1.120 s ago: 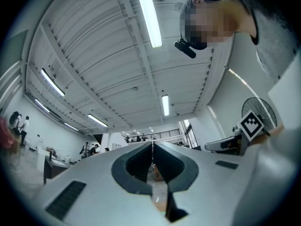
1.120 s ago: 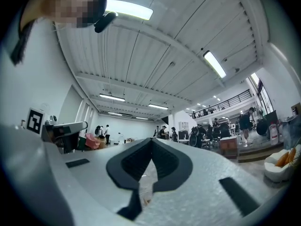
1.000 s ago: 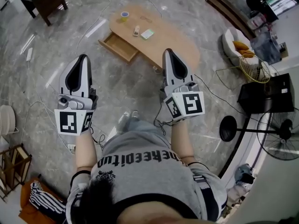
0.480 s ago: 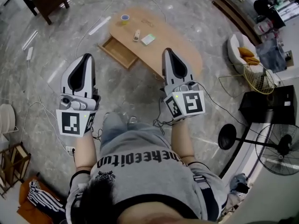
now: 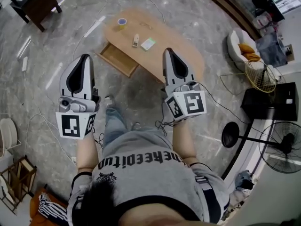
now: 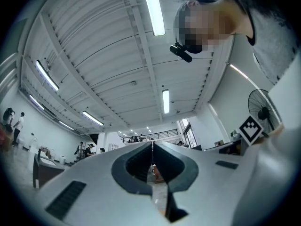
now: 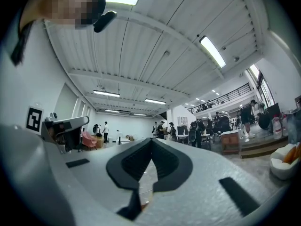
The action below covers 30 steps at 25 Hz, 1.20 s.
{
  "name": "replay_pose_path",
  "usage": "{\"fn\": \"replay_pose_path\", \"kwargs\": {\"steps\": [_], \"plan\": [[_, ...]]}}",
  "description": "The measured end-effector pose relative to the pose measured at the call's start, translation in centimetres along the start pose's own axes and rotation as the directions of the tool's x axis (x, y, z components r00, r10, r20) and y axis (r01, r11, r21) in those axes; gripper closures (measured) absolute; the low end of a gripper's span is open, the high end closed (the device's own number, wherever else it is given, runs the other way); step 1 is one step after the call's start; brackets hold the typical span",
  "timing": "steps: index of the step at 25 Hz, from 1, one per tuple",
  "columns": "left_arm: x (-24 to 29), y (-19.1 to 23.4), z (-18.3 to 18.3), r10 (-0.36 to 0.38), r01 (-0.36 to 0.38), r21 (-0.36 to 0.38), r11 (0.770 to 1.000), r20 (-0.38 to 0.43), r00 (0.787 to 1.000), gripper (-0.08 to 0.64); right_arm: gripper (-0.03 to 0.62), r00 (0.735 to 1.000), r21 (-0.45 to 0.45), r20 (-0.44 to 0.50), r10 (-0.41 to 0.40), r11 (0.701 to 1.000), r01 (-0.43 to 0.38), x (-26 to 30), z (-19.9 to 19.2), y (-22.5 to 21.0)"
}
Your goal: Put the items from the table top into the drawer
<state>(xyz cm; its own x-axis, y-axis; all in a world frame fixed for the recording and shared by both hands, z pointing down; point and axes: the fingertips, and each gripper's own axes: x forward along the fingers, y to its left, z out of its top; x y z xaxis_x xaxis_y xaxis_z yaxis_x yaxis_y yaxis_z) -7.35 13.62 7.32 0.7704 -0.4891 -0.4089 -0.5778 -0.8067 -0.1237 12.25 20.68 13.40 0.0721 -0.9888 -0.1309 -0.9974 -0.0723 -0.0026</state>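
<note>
The surface (image 5: 186,46) has slid down-frame toward the person, so its green pad (image 5: 148,44), white stick (image 5: 136,40) and cup (image 5: 122,21) lie upper centre, nearer the clenched, empty right hand-held gripper (image 5: 168,52) than the clenched, empty left hand-held gripper (image 5: 84,57).
</note>
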Motion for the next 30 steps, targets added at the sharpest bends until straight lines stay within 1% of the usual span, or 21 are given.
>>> {"fn": "replay_pose_path", "kwargs": {"steps": [9,16,21,25,30], "plan": [[6.8,10.6,-4.6,-0.024,0.023,-0.015,1.0,-0.018,1.0,0.549,0.589,0.999,0.014,0.005,-0.051,0.999,0.05,12.3,-1.5,0.0],[11.2,17.2,-6.9,-0.077,0.077,-0.024,0.997,-0.011,0.997,0.549,0.589,0.996,0.013,0.001,-0.091,0.996,0.091,19.8,-2.3,1.0],[13.4,20.8,-8.4,-0.112,0.112,-0.027,0.993,-0.007,0.994,0.549,0.589,0.992,0.018,0.004,-0.126,0.992,0.126,23.6,-2.8,1.4],[15.0,22.6,-9.7,-0.141,0.141,-0.016,0.99,-0.004,0.99,0.549,0.589,0.99,0.011,-0.004,-0.143,0.99,0.143,25.9,-3.3,1.4],[17.0,24.0,-12.1,-0.143,0.142,-0.044,0.989,-0.011,0.99,0.549,0.589,0.99,-0.004,-0.027,-0.138,0.99,0.138,28.3,-4.5,1.0]]}}
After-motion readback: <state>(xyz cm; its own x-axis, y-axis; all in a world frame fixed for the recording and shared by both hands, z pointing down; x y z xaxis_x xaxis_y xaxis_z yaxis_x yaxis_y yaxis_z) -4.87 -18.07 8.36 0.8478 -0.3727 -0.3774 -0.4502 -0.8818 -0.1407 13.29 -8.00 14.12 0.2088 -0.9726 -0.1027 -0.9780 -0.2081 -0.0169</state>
